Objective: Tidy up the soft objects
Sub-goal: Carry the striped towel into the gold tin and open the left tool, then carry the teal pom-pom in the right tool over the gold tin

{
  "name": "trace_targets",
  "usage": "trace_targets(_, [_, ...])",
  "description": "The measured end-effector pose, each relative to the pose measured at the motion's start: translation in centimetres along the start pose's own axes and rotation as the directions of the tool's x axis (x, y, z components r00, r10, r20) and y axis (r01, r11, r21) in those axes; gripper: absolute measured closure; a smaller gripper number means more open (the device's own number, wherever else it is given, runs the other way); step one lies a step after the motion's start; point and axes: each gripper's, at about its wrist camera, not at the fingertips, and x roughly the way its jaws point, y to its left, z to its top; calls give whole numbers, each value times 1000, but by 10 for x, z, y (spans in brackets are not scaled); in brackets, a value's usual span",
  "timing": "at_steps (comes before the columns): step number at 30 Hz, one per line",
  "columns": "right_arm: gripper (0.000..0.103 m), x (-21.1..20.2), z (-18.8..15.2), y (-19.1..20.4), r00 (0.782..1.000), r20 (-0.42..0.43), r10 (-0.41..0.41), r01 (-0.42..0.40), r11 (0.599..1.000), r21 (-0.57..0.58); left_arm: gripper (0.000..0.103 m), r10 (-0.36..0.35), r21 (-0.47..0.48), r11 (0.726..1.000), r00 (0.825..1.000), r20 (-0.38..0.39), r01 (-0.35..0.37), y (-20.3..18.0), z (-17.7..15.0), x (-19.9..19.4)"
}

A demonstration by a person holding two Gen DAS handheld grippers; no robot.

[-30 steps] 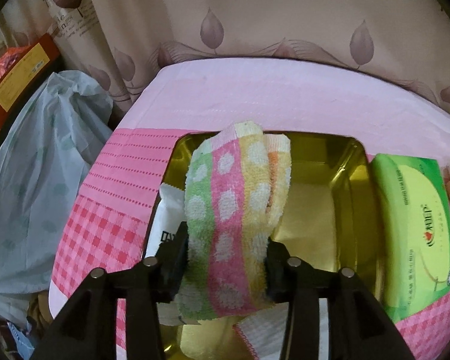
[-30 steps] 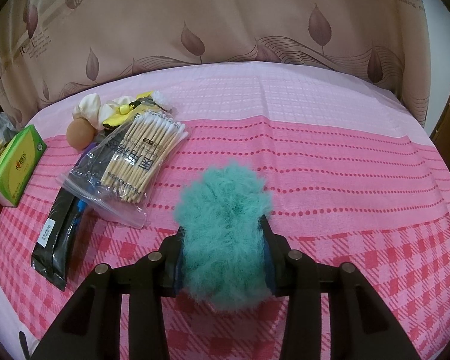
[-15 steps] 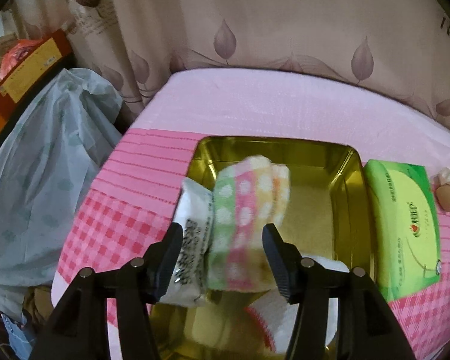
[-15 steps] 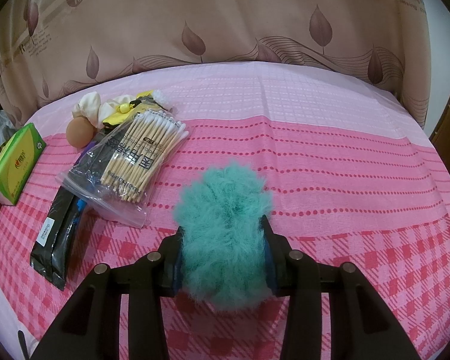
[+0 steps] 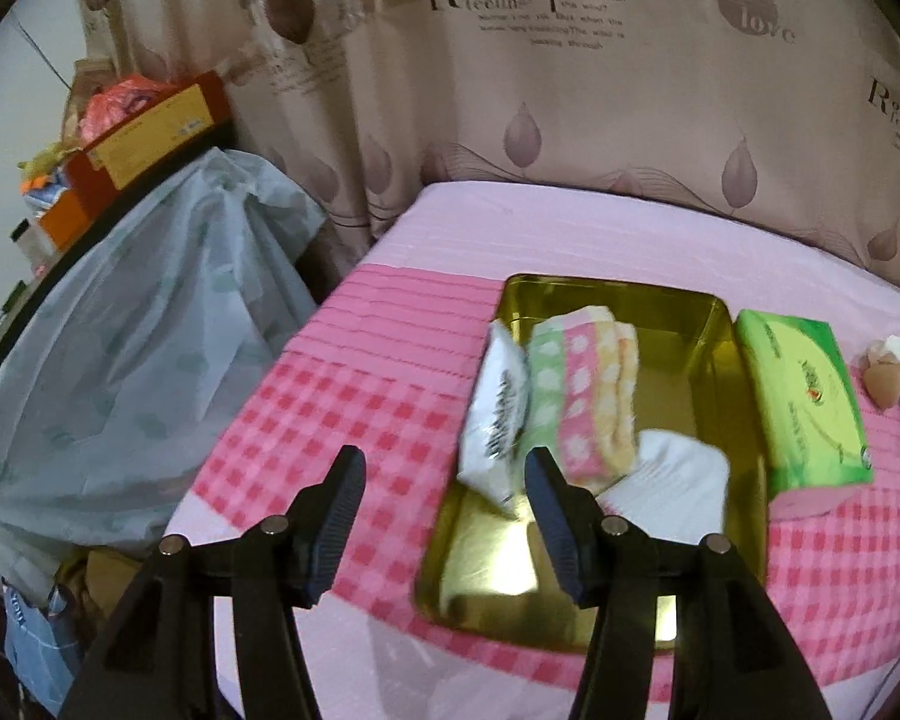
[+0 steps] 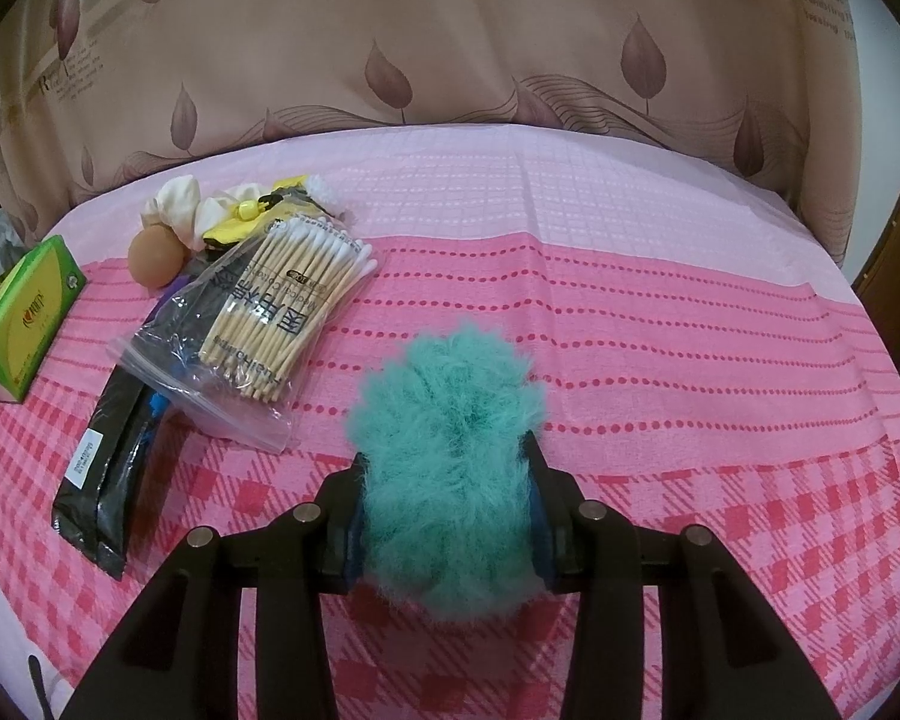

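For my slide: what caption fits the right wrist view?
Right gripper clamps a teal fluffy ball above the pink cloth.

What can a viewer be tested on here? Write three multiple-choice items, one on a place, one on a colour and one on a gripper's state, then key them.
1. Where does the spotted striped towel lie?
A. in the gold tin tray
B. on the green tissue pack
C. on the bag of cotton swabs

2. What colour is the fluffy ball?
A. yellow
B. teal
C. white

3. How is the left gripper?
A. shut on the towel
B. shut on the tissue pack
C. open, holding nothing

Key: 1 A, the towel rests inside the tray's walls beside a white packet. 2 B, teal fur fills the right gripper. 3 C, its fingers stand apart with only cloth behind.
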Motion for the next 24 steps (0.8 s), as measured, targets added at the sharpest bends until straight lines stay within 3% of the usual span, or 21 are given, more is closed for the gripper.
trace_targets(8, [71,-3,-1,1,999,9,-32,32,999,-2,46,18,-31,999,1000,-16,-19,18,-26,7])
trace_targets(18, [72,-12,2,1,996,35,-85,85,996,15,46,29,-168,985,999,-22,-33,51,-30,11])
trace_targets(24, [72,-32,21,21,995,70,-68,67,998,9,46,47,-230,972,998,-38,-55,66,-32,13])
